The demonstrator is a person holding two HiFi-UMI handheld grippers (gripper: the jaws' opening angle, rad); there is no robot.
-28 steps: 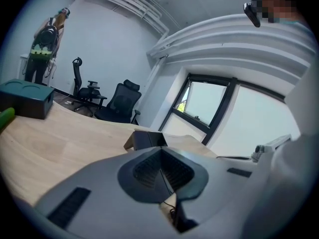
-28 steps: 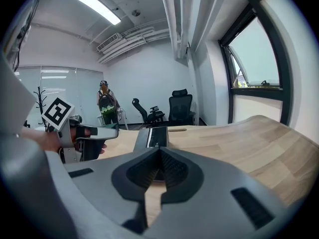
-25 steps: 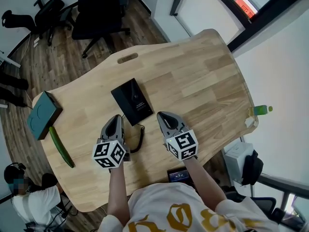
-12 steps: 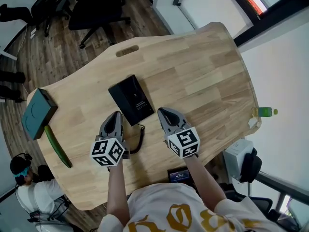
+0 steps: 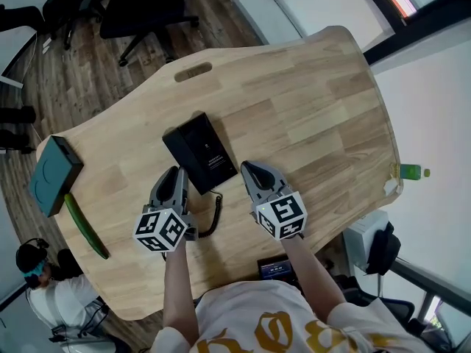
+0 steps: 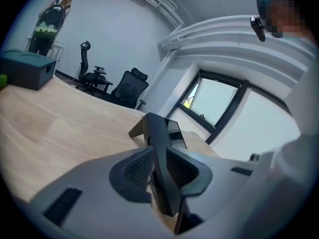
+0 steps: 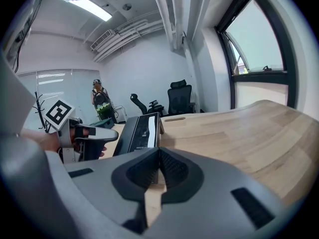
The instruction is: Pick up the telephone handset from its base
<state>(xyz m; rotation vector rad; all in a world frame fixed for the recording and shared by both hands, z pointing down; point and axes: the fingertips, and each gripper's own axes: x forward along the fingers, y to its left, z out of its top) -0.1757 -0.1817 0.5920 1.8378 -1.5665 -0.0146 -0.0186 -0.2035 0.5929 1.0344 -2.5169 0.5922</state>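
Now | left tool just parting astride slab-shaped black telephone | right tool pressed together

This is an office. A broad pale wooden desk with a curved edge and an oval cable slot cut through its top stands on a dark wood-plank floor. Black swivel chairs on castor bases are parked beyond it. A black desk telephone with a coiled cord sits on the desk. The walls are plain white. A large window in a dark frame runs along one side, and a strip light and white pipes run overhead.
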